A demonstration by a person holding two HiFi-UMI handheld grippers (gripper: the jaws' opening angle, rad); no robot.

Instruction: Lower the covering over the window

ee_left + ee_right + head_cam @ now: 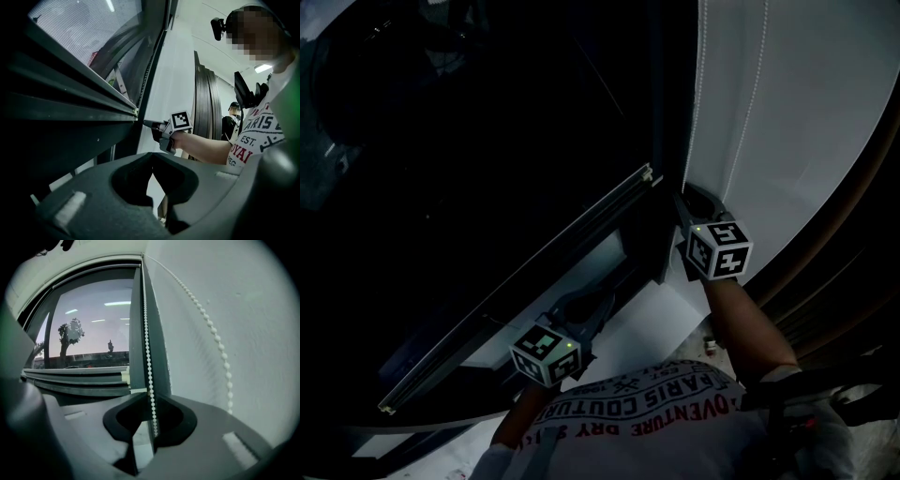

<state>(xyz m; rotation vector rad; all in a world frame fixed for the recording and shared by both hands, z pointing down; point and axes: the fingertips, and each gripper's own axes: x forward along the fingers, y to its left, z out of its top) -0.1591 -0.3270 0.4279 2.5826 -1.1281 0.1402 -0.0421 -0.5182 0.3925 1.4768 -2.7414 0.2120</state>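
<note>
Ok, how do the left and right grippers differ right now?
The left gripper is shut on nothing; the right gripper is shut on the bead chain. The left gripper is by the window frame; the right gripper is beside the wall. Both are shut.

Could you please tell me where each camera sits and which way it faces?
Head view: on the head, facing steeply down at the window frame; left gripper, right gripper, forearms, shirt show.
Left gripper view: on the left gripper, facing along its shut jaws; right forearm and shirt show.
Right gripper view: on the right gripper, facing the frame, bead chain pinched in its jaws; no body shows.
Shared: the first two show the right gripper.
</note>
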